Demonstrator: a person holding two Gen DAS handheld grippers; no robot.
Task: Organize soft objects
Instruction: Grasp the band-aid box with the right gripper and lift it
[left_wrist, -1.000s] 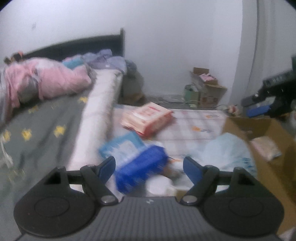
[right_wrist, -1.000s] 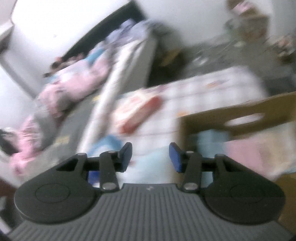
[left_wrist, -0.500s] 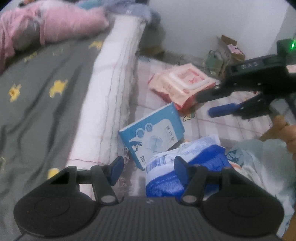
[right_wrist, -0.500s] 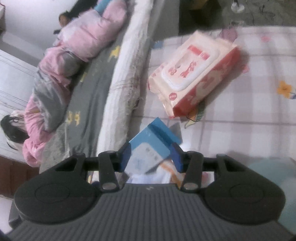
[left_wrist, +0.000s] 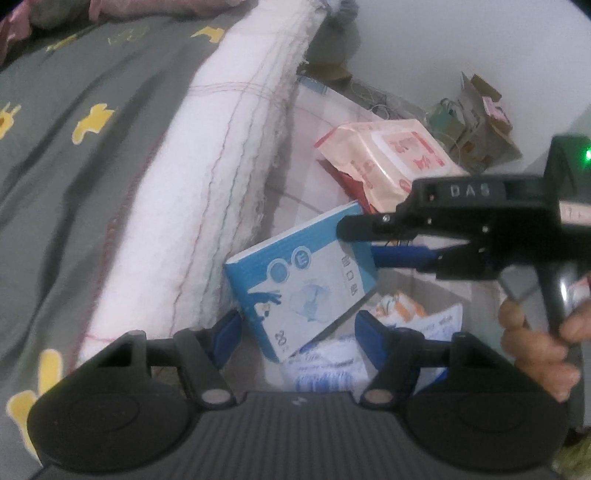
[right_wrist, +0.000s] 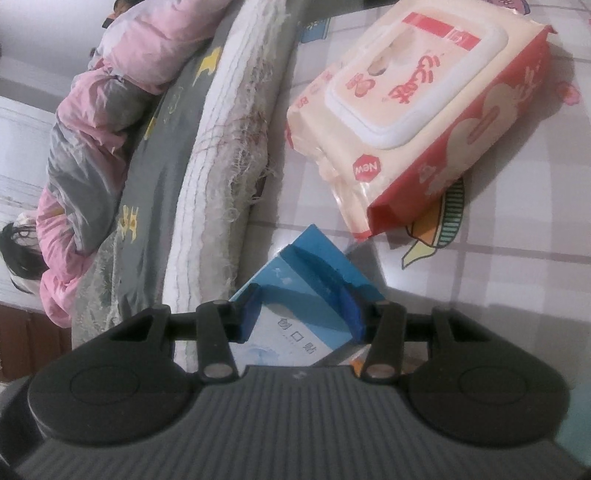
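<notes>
A blue and white box (left_wrist: 301, 280) leans against the mattress edge on the checked floor mat; it also shows in the right wrist view (right_wrist: 306, 295). My right gripper (right_wrist: 301, 314) is open with its fingers on either side of the box's upper end; in the left wrist view it (left_wrist: 364, 240) reaches in from the right. My left gripper (left_wrist: 299, 332) is open, its fingers straddling the box's lower end, above a blue and white soft pack (left_wrist: 325, 373). A red and cream wipes pack (right_wrist: 417, 110) lies further back.
The bed with a grey star-print cover (left_wrist: 74, 129) and white mattress edge (left_wrist: 207, 184) runs along the left. A pink duvet (right_wrist: 110, 92) lies on it. Cardboard boxes (left_wrist: 484, 110) stand by the far wall. An orange and white packet (left_wrist: 399, 310) lies by the box.
Both grippers have moved down and closer to the blue and white box. The right gripper's fingers now flank its upper end. The left gripper's fingers now flank its lower end.
</notes>
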